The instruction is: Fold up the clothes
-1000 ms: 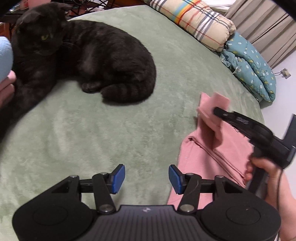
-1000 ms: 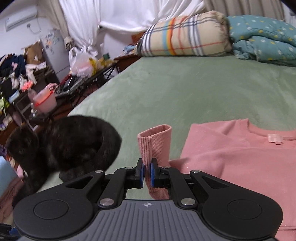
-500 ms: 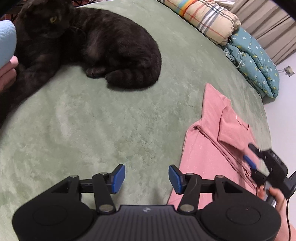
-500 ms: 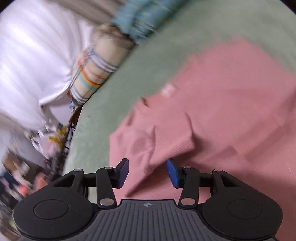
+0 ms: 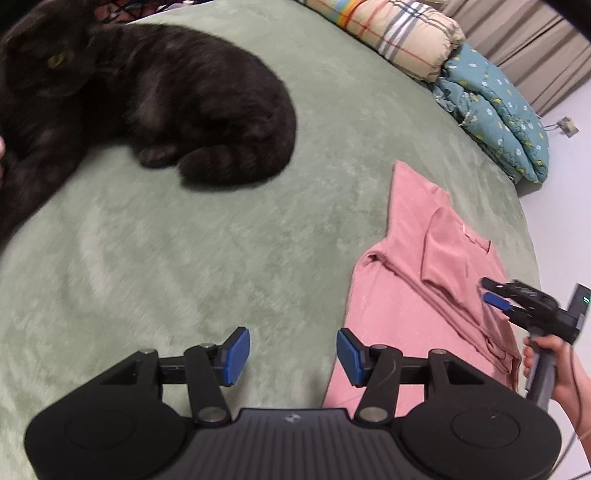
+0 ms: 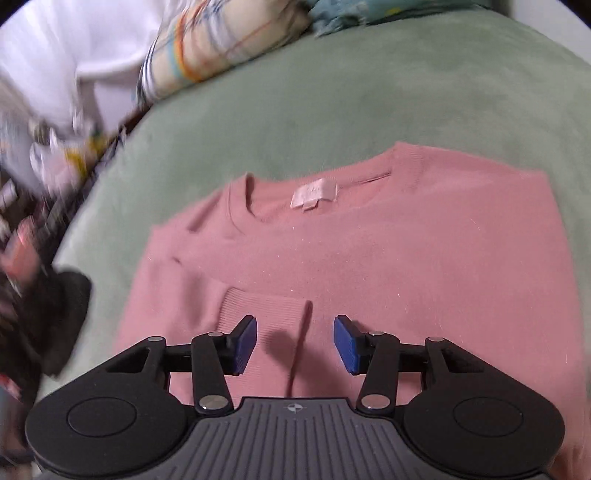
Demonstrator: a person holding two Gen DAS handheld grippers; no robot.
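A pink sweater [image 6: 388, 251] lies flat on the green bed cover [image 6: 332, 96], collar and label away from me, with one sleeve folded across its front; the ribbed cuff [image 6: 266, 306] rests just ahead of my right gripper [image 6: 294, 343]. That gripper stands open with nothing between its fingers. In the left wrist view the same sweater [image 5: 417, 295] lies at the right, and the right gripper [image 5: 493, 295] hovers over it, held by a hand [image 5: 554, 365]. My left gripper [image 5: 293, 354] is open over bare bed cover, just left of the sweater's edge.
A black cat [image 5: 177, 99] lies on the bed at the upper left, well clear of the sweater. A plaid pillow [image 5: 395, 33] and a teal floral quilt [image 5: 498, 110] sit along the far edge. Cluttered shelves [image 6: 33, 192] stand beyond the bed's left side.
My right gripper let go of the sleeve cuff it held up, and the sleeve now lies folded across the sweater front. The right gripper opened and pulled back. The left gripper stayed open.
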